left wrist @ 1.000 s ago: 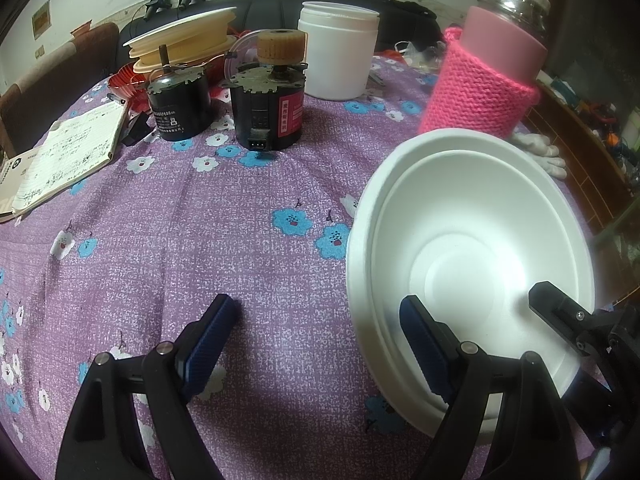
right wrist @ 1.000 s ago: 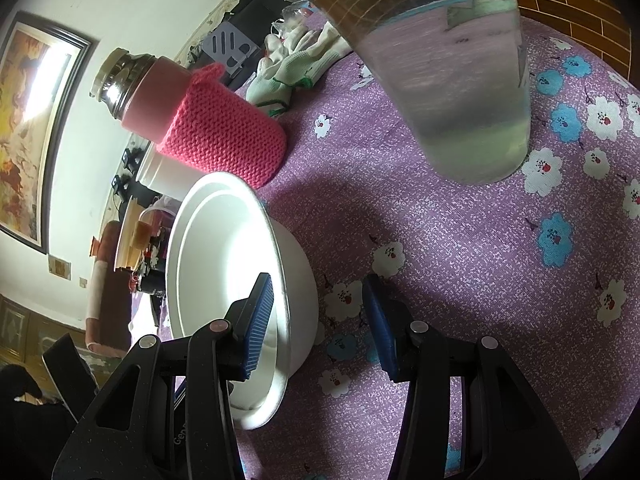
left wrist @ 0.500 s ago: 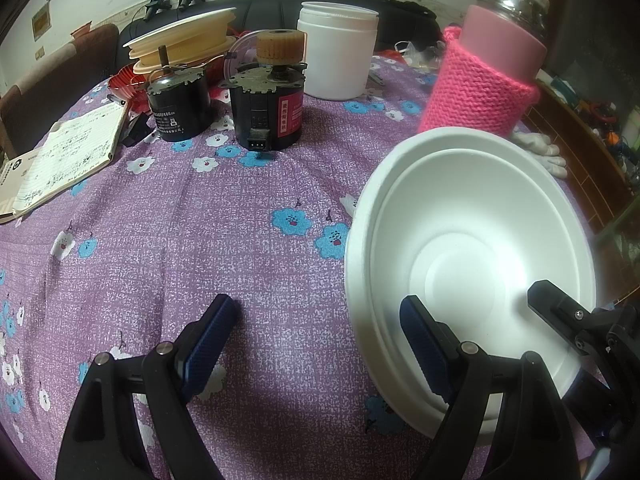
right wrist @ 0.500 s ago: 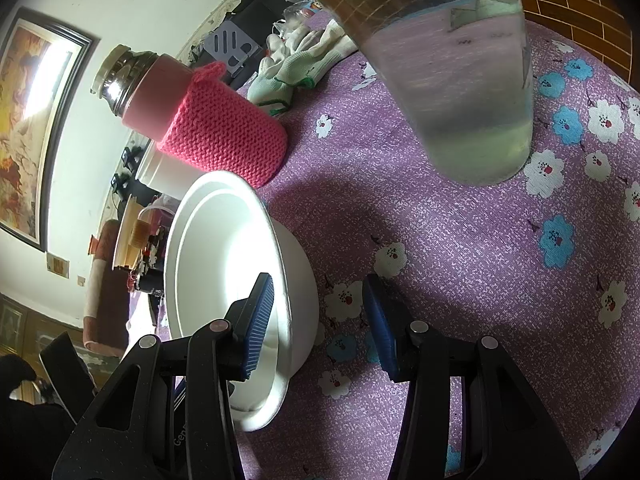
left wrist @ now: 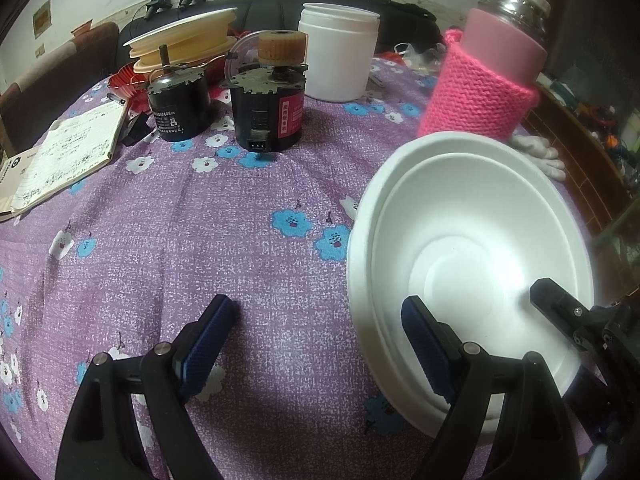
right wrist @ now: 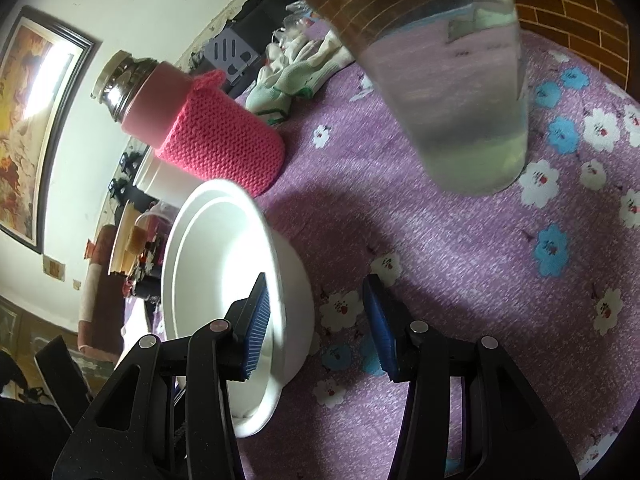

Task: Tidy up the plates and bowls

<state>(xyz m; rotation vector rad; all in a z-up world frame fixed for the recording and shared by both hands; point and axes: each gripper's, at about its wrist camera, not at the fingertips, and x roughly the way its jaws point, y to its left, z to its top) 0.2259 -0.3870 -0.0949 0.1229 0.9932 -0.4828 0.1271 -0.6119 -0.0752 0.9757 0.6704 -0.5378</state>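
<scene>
Motor (left wrist: 269,114) label unreadable. Your left gripper (left wrist: 316,334) gapes wide, empty; your right gripper (right wrist: 316,322) half open, straddling the white bowls' (right wrist: 224,264) rim, no grip.

A table covered by a purple cloth (left wrist: 168,248) printed with blue and white flowers carries everything. On it near the front right sit white bowls (left wrist: 472,272), one nested inside the other. Just behind them stands a pink flask (left wrist: 484,92) in a knitted sleeve, with white gloves (left wrist: 540,156) beside it. Farther back are a white tub (left wrist: 340,52), two black motors (left wrist: 268,104) side by side, and an open notebook (left wrist: 68,156) at the left edge. Cream plates (left wrist: 184,44) sit behind the motors, possibly on something red. A clear glass jar (right wrist: 448,80) stands on the cloth in the right wrist view.
</scene>
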